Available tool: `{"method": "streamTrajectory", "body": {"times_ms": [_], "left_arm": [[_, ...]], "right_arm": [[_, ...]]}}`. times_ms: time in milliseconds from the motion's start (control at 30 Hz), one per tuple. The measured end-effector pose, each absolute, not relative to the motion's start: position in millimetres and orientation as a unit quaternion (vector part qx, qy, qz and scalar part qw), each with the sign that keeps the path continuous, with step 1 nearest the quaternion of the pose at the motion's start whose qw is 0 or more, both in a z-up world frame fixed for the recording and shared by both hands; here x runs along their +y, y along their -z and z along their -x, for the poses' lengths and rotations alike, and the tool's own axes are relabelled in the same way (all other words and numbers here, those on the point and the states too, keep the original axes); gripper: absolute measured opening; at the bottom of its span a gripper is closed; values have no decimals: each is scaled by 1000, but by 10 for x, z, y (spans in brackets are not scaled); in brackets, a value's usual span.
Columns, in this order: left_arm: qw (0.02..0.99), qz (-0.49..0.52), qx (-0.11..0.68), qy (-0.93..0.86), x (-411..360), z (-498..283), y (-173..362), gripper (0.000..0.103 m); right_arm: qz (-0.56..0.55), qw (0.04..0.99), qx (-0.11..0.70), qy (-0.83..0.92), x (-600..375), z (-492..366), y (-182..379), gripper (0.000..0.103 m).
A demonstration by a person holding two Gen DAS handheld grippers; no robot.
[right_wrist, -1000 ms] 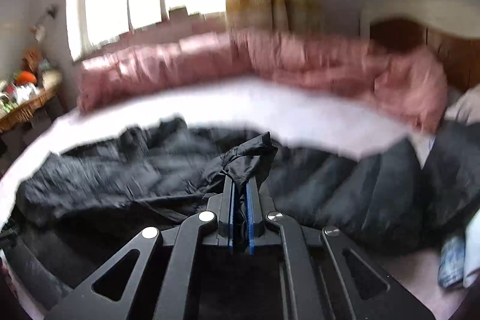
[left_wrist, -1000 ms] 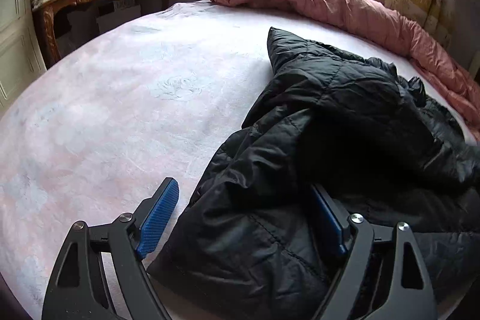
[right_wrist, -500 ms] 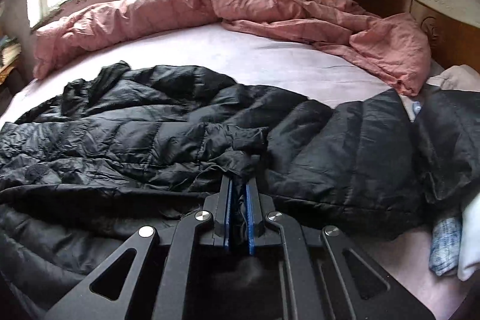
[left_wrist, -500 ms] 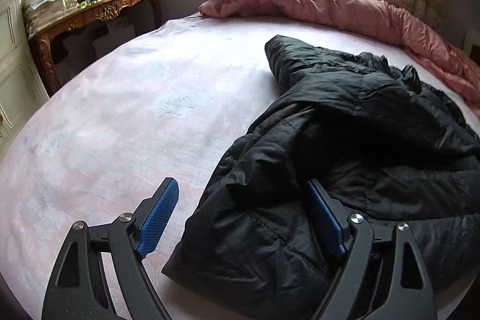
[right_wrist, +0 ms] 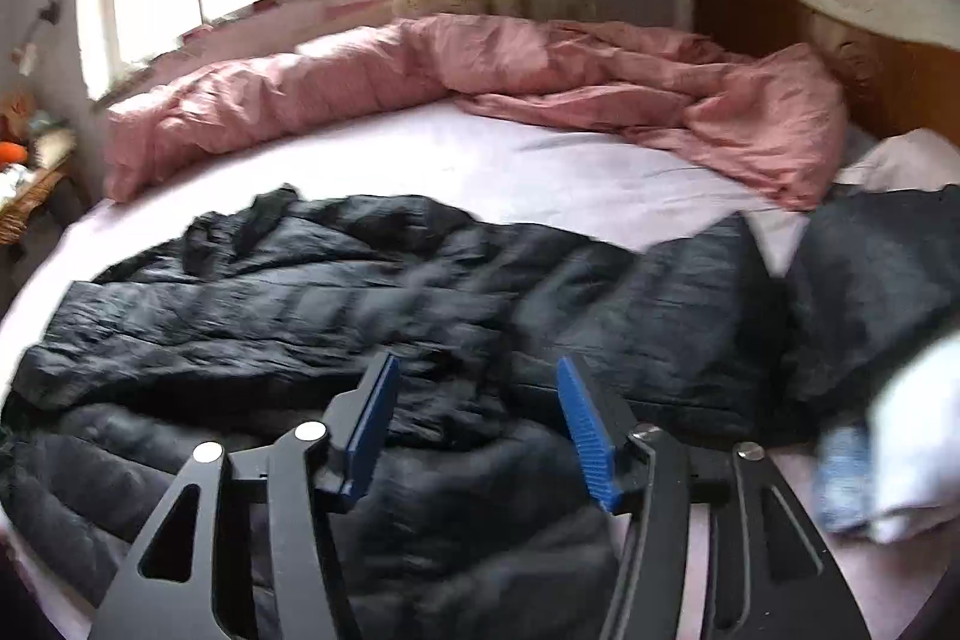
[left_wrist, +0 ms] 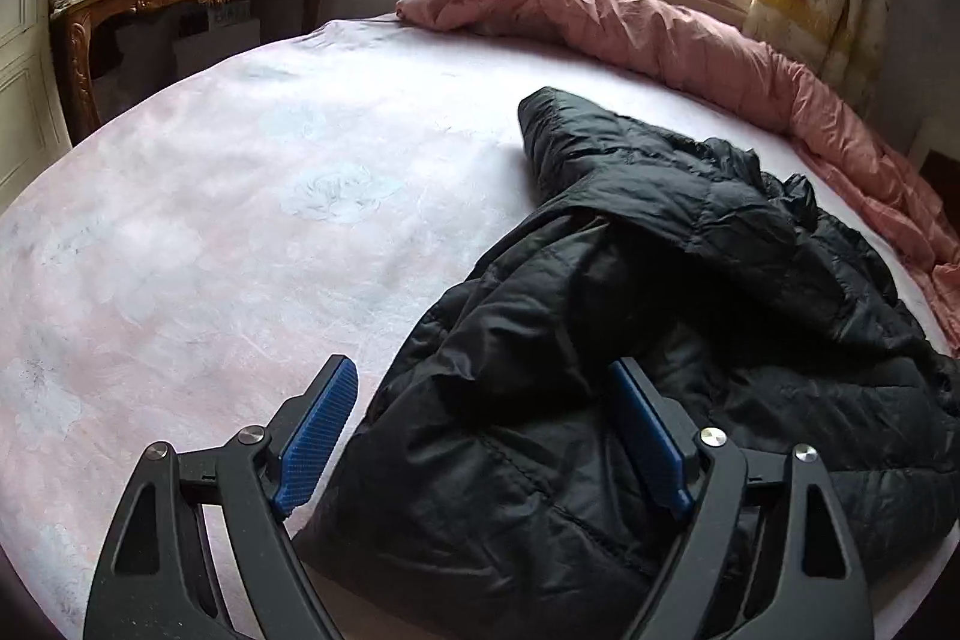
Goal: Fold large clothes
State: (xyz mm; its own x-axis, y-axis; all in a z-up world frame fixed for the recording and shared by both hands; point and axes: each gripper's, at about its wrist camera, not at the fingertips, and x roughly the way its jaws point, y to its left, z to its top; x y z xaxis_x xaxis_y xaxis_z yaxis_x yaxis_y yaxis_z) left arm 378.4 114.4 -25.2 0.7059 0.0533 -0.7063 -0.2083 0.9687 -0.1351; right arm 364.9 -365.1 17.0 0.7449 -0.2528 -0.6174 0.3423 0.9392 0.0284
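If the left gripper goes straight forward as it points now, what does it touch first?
Most likely the black jacket: its folded edge already lies between the open fingers of the left gripper. Exact height above it is unclear.

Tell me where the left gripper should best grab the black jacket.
Probably the near folded edge of the black jacket, approached from the bare sheet side. That edge bulges between the open left gripper fingers, thick enough to pinch.

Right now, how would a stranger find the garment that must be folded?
Look at the wide bed with the pale pink sheet. A pink quilt lies bunched along the window side; nearer, at the front edge, lies the black jacket. It alone is black, shiny and quilted.
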Motion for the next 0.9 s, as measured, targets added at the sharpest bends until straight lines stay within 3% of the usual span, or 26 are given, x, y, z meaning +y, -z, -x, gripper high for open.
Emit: {"method": "streamTrajectory", "body": {"times_ms": [67, 233, 567, 633, 733, 767, 900], "left_arm": [[916, 94, 384, -77, 1105, -3812, 276, 84], [916, 86, 382, -84, 1088, -3799, 280, 84], [921, 77, 373, -83, 1064, -3781, 257, 84], [922, 76, 372, -83, 1059, -3776, 250, 84], [924, 71, 367, -83, 1041, -3761, 236, 83], [925, 69, 364, -81, 1033, -3752, 225, 83], [937, 73, 335, -71, 998, -3682, 127, 83]], "right_arm": [[-110, 917, 329, 195, -3846, -3606, -130, 66], [-350, 838, 305, 285, -4609, -3315, 231, 66], [-237, 842, 296, 383, -4884, -3381, 275, 64], [-239, 849, 292, 370, -4916, -3387, 290, 54], [-243, 857, 285, 354, -4949, -3382, 283, 24], [-240, 859, 281, 354, -4940, -3384, 282, 8], [-205, 877, 273, 339, -4802, -3415, 202, 2]]}}
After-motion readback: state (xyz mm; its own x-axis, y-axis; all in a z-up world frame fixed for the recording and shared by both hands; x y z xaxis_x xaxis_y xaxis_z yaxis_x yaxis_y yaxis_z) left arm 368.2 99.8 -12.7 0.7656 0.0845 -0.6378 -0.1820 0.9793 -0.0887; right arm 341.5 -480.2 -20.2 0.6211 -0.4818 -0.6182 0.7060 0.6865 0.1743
